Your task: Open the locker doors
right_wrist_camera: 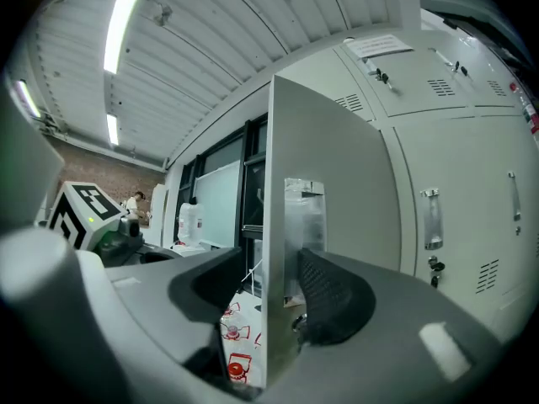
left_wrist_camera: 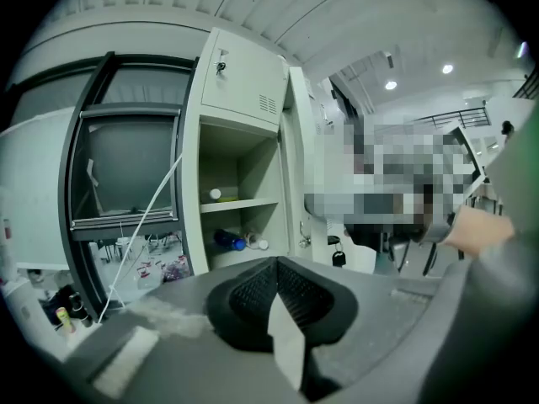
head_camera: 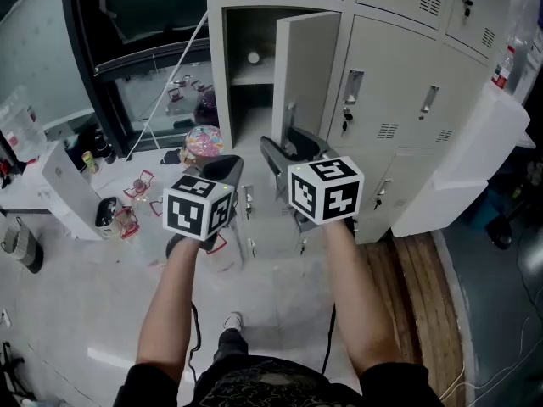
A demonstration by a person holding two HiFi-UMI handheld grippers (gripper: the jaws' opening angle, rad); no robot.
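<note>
Pale grey sheet-metal locker door [head_camera: 305, 66]: standing ajar in the left column of the grey steel locker bank [head_camera: 399, 75], free edge pointing out into the room. Likely light and stiff, swinging easily on its hinges. The painted face is probably slippery, so the free edge beside the latch is offering the best hold.

Right gripper [head_camera: 297, 147]: jaws standing partly apart, straddling that edge, not yet clamping.

Left gripper [head_camera: 227, 170]: jaws lying together, holding nothing.

Neighbouring doors are sitting closed. Pale speckled floor [head_camera: 280, 287] is carrying clutter beside a dark-framed window [head_camera: 144, 24].
</note>
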